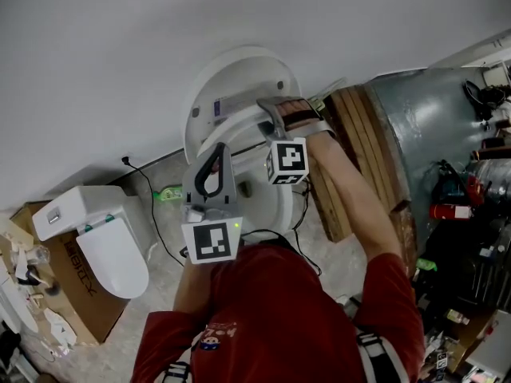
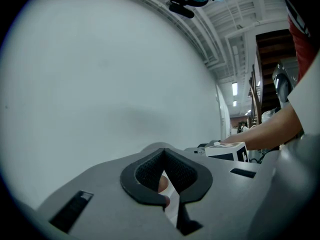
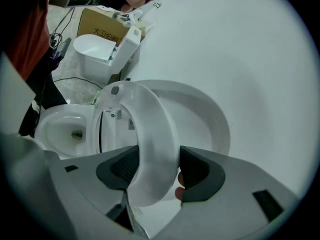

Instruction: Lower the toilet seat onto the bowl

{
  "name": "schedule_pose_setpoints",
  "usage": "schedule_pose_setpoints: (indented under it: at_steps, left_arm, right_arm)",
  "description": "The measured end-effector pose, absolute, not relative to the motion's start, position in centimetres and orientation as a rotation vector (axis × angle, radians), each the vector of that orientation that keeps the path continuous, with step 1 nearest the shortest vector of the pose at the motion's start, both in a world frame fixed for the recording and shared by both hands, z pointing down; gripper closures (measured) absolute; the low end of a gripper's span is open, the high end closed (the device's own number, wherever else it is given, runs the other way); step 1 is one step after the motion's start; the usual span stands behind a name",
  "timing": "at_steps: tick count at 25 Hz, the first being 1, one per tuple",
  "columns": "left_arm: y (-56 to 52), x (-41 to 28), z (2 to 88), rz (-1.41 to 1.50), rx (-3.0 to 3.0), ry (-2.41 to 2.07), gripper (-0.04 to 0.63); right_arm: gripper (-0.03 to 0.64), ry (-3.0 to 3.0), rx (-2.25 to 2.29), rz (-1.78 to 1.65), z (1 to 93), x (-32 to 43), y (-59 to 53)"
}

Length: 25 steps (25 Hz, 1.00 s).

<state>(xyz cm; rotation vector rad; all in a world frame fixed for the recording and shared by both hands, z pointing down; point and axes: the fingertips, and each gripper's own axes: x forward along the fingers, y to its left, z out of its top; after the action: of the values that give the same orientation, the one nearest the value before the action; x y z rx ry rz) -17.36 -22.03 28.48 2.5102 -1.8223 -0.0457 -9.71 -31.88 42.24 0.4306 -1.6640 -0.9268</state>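
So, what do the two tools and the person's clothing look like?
The left tool and right tool are grey with dark textured pads. Each carries a white cube with black square markers. The person wears a red shirt.

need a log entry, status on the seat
Right gripper shut on seat. Left gripper shut, empty. Seat tilted off lid, not yet on bowl. Nothing seen on bowl rim.

Head view: looked steeply down from over the person's shoulders, a fair way above the toilet seat [image 1: 231,128].
Left gripper view: sat behind its own jaws, faced a blank wall [image 2: 100,84].
Right gripper view: pretty much jammed up against the toilet seat, faced the bowl [image 3: 62,129].
Shared: the spare toilet [image 1: 104,250] showed up in both the head and right gripper views.
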Motion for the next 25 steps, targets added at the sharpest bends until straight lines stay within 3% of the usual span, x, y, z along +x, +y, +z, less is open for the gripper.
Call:
schedule_pose_setpoints:
  at_steps: [25]
  left_arm:
    - [-10.2,-11.7,26.1,0.099,2.516,-2.028,0.584]
  right_arm:
    - [0.388,-1.753,0.397,-0.996,42.8,-5.3,-19.9]
